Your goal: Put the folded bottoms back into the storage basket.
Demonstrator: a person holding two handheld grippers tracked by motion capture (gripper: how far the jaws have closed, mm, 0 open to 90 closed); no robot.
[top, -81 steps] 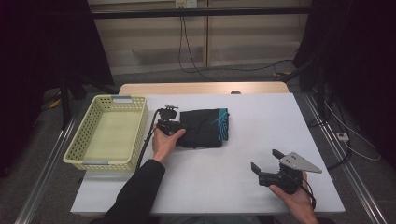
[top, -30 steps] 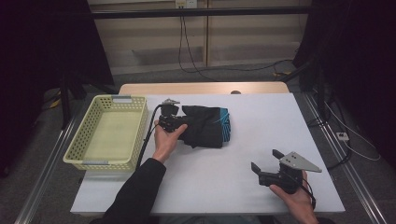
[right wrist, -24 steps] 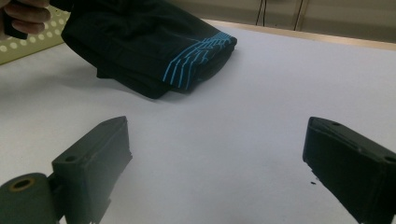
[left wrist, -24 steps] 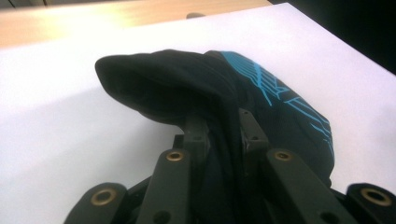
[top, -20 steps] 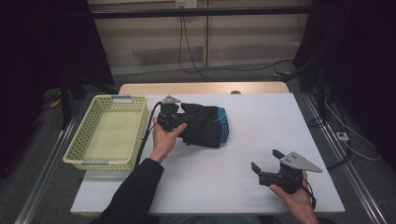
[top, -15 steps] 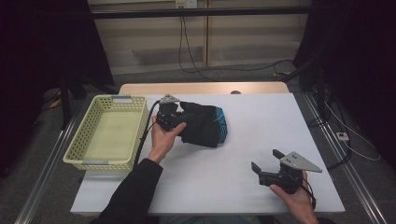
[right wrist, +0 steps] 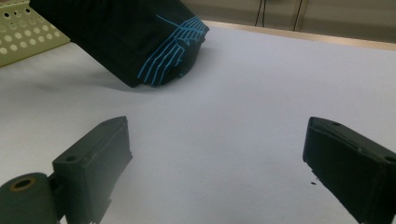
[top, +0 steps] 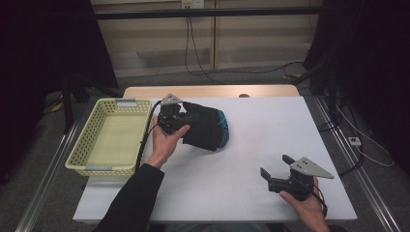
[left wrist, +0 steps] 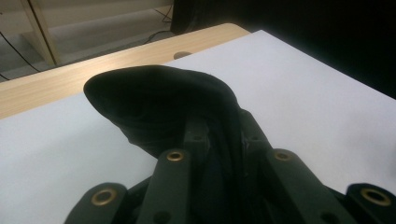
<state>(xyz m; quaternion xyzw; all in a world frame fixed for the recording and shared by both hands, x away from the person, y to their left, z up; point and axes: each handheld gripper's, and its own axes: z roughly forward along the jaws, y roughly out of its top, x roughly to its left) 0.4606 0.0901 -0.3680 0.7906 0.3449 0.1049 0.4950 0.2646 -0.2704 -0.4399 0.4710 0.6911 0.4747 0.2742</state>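
Our left gripper has its jaws drawn nearly together on a fold of the black folded garment, and the left gripper view shows the cloth bunched between and over the pads, so we judge it firmly pinched. Our right gripper rests low with its jaws spread wide and nothing between them; in the right gripper view there is bare table ahead of the fingertips and the garment farther off, up and to one side.

The garment's gripped end is lifted and tilted, while its far end, the one with the blue line pattern, appears to touch the white table or sit just above it. We read this as a lift in hand, most likely toward the yellow perforated basket that stands just on the other side of our left fingers from the garment. So the grasp is done; raising the cloth clear, carrying it over the basket's near wall and letting go are left.

For room, the basket's rim is the one edge to clear: the trailing end hangs lower than the fingers and could catch it. The basket is empty, so there is space to drop into. Between our two grippers the table is open, and the right one sits well apart from the path.
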